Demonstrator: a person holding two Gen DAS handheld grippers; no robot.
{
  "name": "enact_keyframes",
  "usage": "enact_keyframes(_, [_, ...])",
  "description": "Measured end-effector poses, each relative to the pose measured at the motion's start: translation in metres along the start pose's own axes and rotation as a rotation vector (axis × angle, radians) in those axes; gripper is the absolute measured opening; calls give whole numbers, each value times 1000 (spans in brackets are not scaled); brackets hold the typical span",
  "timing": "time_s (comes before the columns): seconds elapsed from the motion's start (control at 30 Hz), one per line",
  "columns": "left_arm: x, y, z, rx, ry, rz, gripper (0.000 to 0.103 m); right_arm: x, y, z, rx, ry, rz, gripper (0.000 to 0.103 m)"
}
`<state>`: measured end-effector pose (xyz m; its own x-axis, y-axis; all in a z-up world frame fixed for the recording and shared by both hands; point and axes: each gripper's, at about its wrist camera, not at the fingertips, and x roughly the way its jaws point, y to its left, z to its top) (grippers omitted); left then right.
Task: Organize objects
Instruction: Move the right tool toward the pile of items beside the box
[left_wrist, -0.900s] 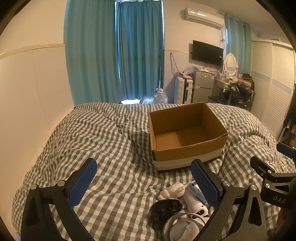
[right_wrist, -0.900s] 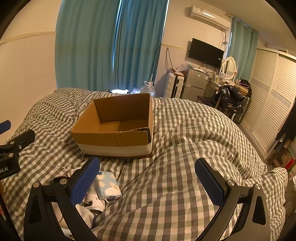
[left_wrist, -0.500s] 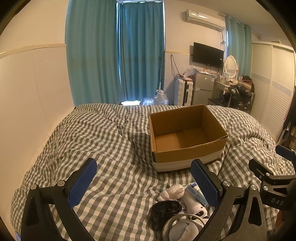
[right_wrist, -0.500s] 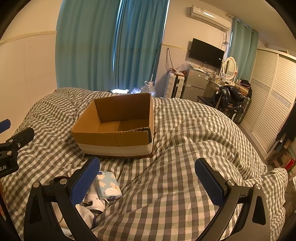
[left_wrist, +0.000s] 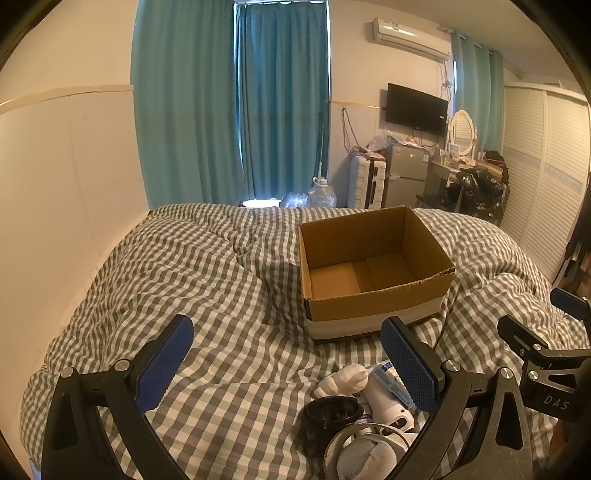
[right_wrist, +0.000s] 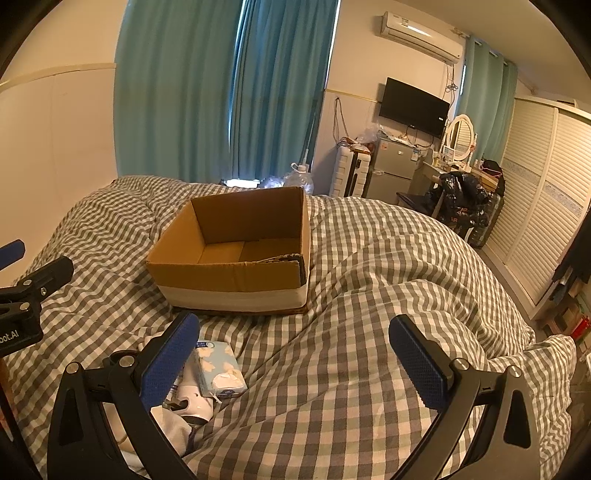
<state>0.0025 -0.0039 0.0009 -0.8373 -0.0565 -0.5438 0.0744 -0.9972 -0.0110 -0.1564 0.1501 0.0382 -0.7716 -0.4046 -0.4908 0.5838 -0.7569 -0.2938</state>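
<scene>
An open, empty cardboard box (left_wrist: 373, 266) (right_wrist: 236, 258) sits on the checked bed cover. In front of it lies a pile of small things: a black cup (left_wrist: 328, 417), a white figurine (left_wrist: 343, 380), a white device (left_wrist: 388, 410) (right_wrist: 194, 397) and a light blue tissue pack (right_wrist: 219, 371) (left_wrist: 391, 380). My left gripper (left_wrist: 288, 365) is open and empty, just above and left of the pile. My right gripper (right_wrist: 295, 358) is open and empty, with the pile beside its left finger (right_wrist: 170, 358).
The grey-checked duvet (right_wrist: 369, 295) is rumpled and covers the whole bed. A white wall (left_wrist: 55, 184) runs along the left. Teal curtains, a suitcase, a small fridge, a TV and a dresser stand beyond the bed's far end. White slatted wardrobe doors (right_wrist: 546, 206) line the right.
Both views have shifted only slightly; the left camera has tilted a little so the box sits marginally lower. Nothing was grasped or moved.
</scene>
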Motion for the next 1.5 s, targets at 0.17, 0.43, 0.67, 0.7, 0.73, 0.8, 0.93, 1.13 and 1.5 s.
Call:
enact_keyframes(0.17, [-1, -2, -3, -7, 6, 12, 103, 0, 1, -1, 1, 0, 4, 103])
enact_keyframes(0.43, [1, -3, -5, -33, 14, 45, 103, -1, 2, -2, 1, 0, 5, 103])
enact_keyframes(0.67, [1, -3, -5, -311, -4, 384, 103, 0, 4, -3, -1, 0, 18, 103])
enact_keyframes(0.7, [1, -3, -5, -311, -5, 384, 103, 0, 4, -3, -1, 0, 19, 103])
enact_keyframes(0.73, [1, -3, -5, -312, -5, 384, 103, 0, 4, -3, 0, -1, 17, 103])
enact_keyframes(0.8, [1, -3, -5, -311, -5, 384, 103, -1, 4, -3, 1, -2, 15, 103])
enact_keyframes(0.93, [2, -3, -5, -308, -2, 388, 103, -1, 4, -3, 1, -4, 19, 103])
enact_keyframes(1.13, [2, -5, -6, -304, 7, 389, 103, -4, 6, -4, -4, -11, 28, 103])
enact_keyframes(1.5, [0, -9, -7, -323, 20, 401, 103, -13, 10, -3, -1, -33, 34, 103])
